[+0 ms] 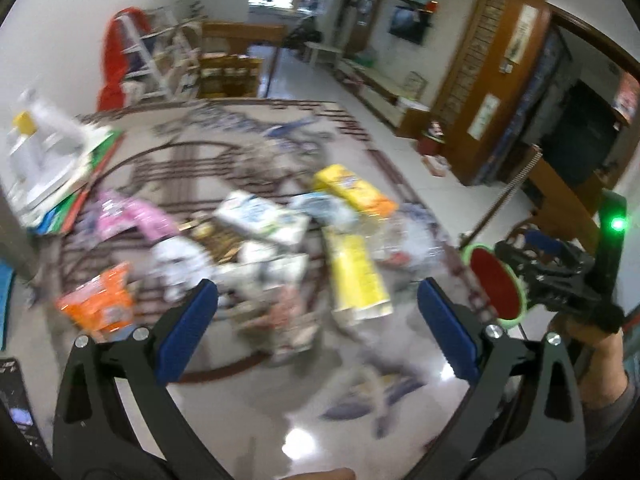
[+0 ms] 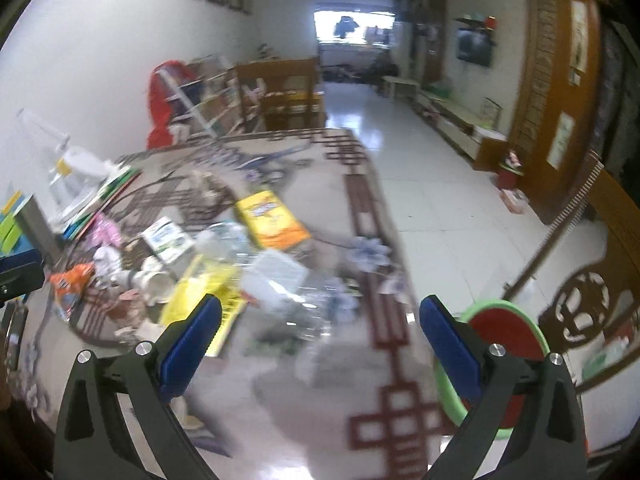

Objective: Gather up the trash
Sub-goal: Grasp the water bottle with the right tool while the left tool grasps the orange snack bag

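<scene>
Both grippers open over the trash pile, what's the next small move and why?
Probably lower the left gripper onto the yellow wrapper and close. Its jaws stand wide and empty, that wrapper lies nearest between them, and nothing is held yet. The right gripper is open too.

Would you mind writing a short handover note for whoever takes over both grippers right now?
Left gripper: open, empty, above the trash pile.
Right gripper: open, empty, over the table's near right part.
Trash: wrappers, yellow packets, an orange bag and cartons lie heaped mid-table.
Red bin with green rim: beside the table's right edge.
Done: nothing visibly collected, though the bin's inside cannot be seen.
Left: pick up every piece.
</scene>
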The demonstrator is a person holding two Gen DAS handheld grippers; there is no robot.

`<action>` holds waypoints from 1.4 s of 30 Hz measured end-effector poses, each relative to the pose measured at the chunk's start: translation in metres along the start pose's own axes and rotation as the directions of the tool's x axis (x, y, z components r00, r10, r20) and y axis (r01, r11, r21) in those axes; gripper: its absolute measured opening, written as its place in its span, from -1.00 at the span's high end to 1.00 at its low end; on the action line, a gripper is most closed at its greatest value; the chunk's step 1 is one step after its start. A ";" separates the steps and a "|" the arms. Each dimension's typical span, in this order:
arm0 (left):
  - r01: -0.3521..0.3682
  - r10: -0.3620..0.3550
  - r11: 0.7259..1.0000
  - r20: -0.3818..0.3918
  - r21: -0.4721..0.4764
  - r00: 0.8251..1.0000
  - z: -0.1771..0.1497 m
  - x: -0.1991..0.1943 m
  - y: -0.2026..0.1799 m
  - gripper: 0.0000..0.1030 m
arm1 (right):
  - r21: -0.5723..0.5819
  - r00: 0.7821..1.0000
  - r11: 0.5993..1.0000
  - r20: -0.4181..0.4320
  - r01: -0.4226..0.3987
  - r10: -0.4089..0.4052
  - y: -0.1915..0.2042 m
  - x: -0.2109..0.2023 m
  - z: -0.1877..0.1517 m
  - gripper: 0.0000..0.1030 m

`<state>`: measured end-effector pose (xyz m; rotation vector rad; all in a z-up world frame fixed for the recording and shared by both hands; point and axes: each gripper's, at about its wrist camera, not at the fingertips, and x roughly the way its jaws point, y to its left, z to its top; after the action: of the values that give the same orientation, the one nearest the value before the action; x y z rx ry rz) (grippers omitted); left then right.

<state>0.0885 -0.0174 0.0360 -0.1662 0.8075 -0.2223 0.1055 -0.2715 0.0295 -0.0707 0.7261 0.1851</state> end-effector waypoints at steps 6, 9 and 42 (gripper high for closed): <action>-0.076 0.077 0.993 0.011 -0.095 0.997 -0.016 -0.016 0.058 -0.89 | -0.091 0.999 0.996 -0.028 -0.027 0.025 0.041 0.020 0.000 -0.86; -0.124 0.127 0.978 0.003 -0.167 0.992 -0.028 -0.020 0.088 -0.89 | -0.127 0.999 0.992 -0.042 -0.028 0.023 0.049 0.030 -0.001 -0.86; -0.384 0.311 0.858 -0.249 -0.342 0.917 -0.049 0.085 0.182 -0.74 | -0.380 0.965 0.924 -0.256 -0.044 -0.059 0.049 0.171 -0.008 -0.48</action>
<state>0.1342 0.1331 -0.0986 -0.3693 1.0482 0.2762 0.2162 -0.1999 -0.0901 -0.4803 0.9479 0.3136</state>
